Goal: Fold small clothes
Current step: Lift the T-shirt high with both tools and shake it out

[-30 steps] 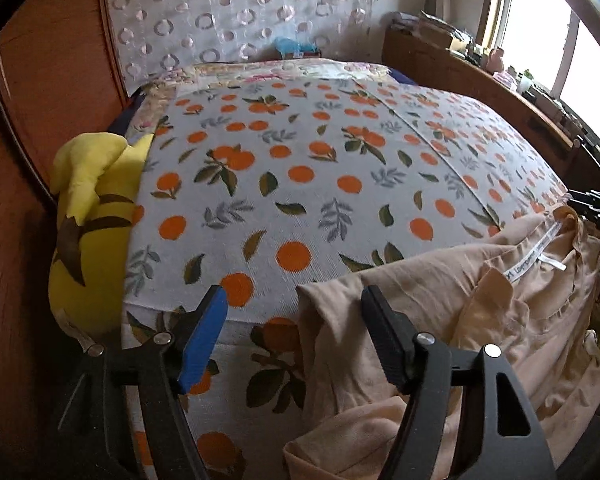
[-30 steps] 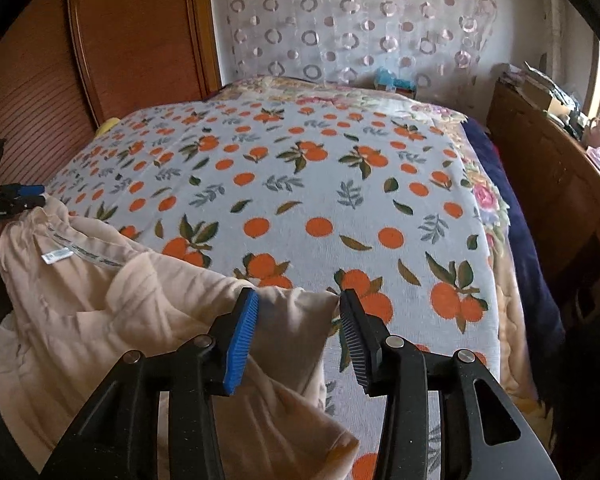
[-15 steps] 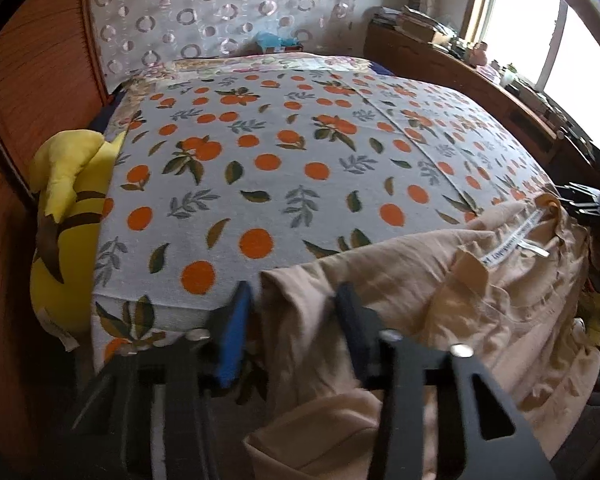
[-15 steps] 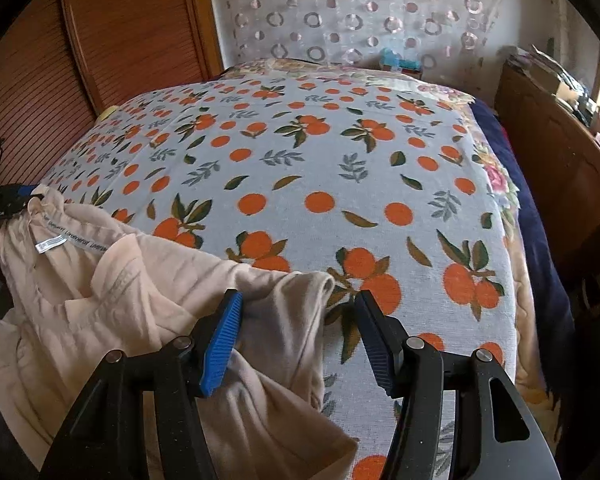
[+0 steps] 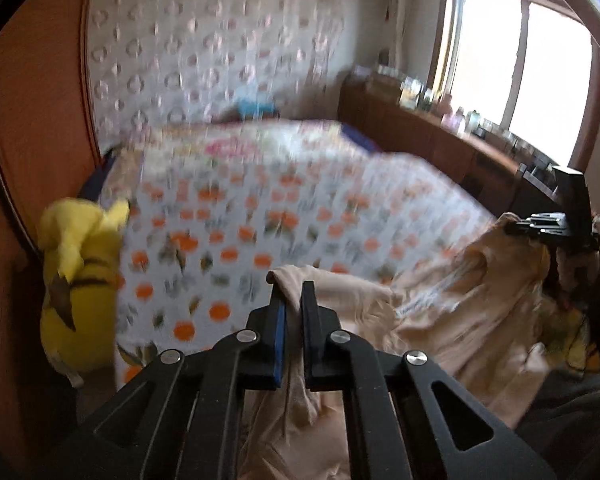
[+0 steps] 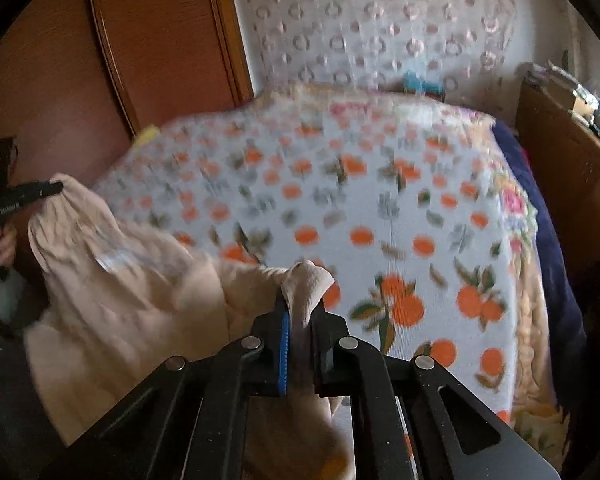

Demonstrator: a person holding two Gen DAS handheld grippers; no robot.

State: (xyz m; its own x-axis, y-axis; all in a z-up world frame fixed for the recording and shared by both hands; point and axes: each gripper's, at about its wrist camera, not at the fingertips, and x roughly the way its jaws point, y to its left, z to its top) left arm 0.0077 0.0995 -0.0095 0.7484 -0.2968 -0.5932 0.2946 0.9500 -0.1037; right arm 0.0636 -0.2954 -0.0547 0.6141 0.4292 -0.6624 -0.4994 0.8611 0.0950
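Left tongs [image 5: 293, 294] and right tongs [image 6: 302, 300] each clenched on the beige garment [image 5: 460, 304]

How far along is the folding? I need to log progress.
Done: both grips. The left gripper and right gripper are each shut on a corner of the beige garment. In hand: the garment hangs bunched between them at the bed edge. Left: spreading it flat and every fold.

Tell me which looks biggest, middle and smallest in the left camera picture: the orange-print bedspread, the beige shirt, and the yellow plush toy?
1. Orange-print bedspread, which fills most of the middle.
2. Beige shirt, though it hangs close to the camera, which makes it look bigger.
3. Yellow plush toy, smallest.
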